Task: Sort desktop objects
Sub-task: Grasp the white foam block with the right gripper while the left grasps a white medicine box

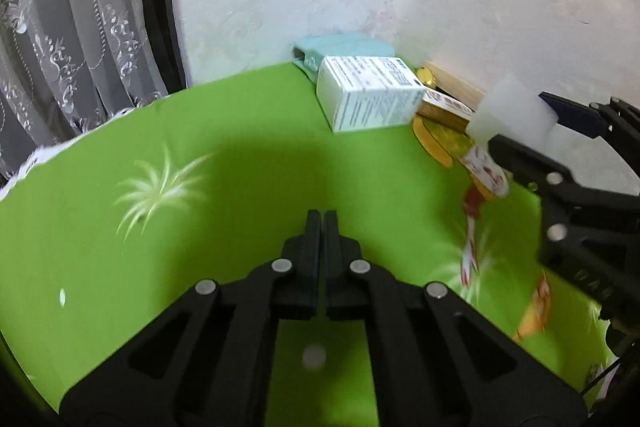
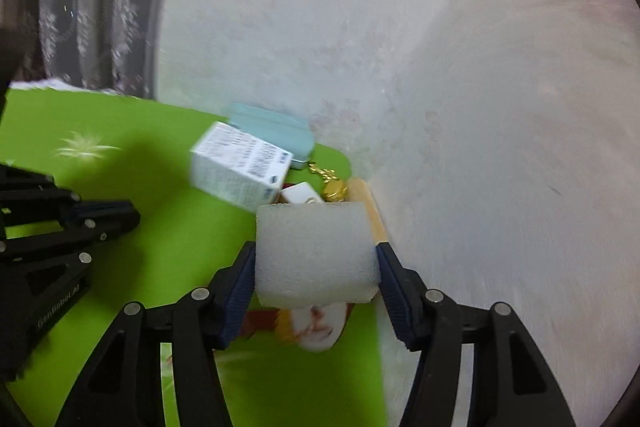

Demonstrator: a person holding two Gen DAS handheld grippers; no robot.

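Against the pale wall (image 2: 460,87), at the far edge of the green tabletop (image 1: 248,179), the sorted things are gathered in a small heap. A white printed box (image 1: 370,93) lies on its side there, and behind the box, touching it and the wall, sits a pale teal case (image 1: 344,47). Just beside the box, on the side away from the curtain (image 1: 68,39), are a smaller white and gold box (image 1: 444,107), a light wooden piece (image 1: 456,85) along the wall's foot, and something gold and shiny (image 2: 334,189) too small to make out.

Above that end of the heap, next to the white printed box, the right tool (image 2: 316,259) holds a white foam block (image 2: 314,255): its blue-padded fingers (image 2: 240,291) press on the block's two sides, with the jaws about half apart. The block hangs clear of the cloth, over a red, white and yellow printed patch (image 2: 316,323).

On the curtain side of the box, well apart from it, the left tool (image 1: 321,227) hovers over bare green cloth with its jaws fully closed together and nothing between them.
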